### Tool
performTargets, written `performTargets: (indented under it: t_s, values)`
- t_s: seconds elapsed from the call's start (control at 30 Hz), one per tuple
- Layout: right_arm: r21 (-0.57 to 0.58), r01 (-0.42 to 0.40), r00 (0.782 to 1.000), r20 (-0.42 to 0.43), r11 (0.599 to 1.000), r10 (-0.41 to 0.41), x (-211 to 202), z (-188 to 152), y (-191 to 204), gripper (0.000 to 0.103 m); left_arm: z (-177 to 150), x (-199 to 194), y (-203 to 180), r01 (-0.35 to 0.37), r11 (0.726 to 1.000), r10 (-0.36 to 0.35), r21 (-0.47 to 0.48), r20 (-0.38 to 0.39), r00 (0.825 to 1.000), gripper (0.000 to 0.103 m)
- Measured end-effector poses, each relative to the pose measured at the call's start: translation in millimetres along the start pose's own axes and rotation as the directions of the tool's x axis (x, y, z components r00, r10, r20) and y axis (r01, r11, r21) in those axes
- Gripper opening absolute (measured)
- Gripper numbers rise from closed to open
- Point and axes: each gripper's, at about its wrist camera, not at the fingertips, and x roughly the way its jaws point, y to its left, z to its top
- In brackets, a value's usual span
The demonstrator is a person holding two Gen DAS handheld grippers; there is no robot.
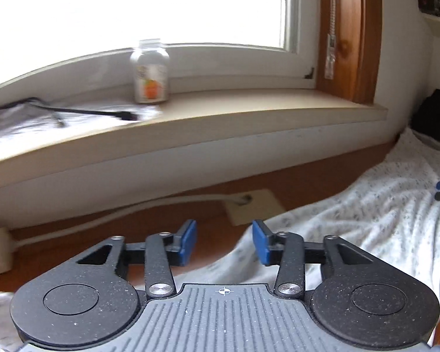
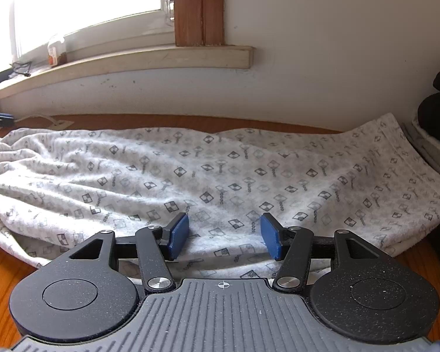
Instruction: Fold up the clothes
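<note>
Lying crosswise under the right gripper (image 2: 224, 236), the garment (image 2: 220, 176) trails rightward from the left gripper (image 1: 224, 242); both spread, empty.

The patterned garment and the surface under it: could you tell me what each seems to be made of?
The garment looks like soft knit cotton, matte, white with a grey printed motif; it wrinkles limply. The surface looks like varnished wood, orange-brown with visible grain and a slight sheen, though a laminate cannot be ruled out.
</note>
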Motion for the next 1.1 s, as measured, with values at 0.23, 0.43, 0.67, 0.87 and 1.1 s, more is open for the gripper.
performTargets:
  t_s: [0.23,0.43,0.67,0.87,1.1]
  values:
    - [0.003,-0.003,1.0,0.001,1.0,0.003,0,0,-1,0.055,-29,-31,42,-0.044,0.999,0.045,0.02,-0.084,0.995,0.072]
    - [0.004,-0.004,1.0,0.003,1.0,0.004,0,0,-1,0.055,-44,-25,58,-0.032,0.999,0.032,0.006,-0.088,0.996,0.064]
    - [0.006,-0.005,1.0,0.004,1.0,0.005,0,0,-1,0.055,-47,-36,60,-0.046,0.999,0.047,0.013,-0.089,0.995,0.003]
    - [0.007,-0.004,1.0,0.004,1.0,0.004,0,0,0,0.055,-31,-25,50,-0.002,1.0,0.003,0.017,-0.076,0.997,0.044]
    - [0.006,-0.007,1.0,0.005,1.0,0.007,1,0,-2,0.055,-21,15,26,0.107,0.994,-0.102,0.036,-0.11,0.989,0.045]
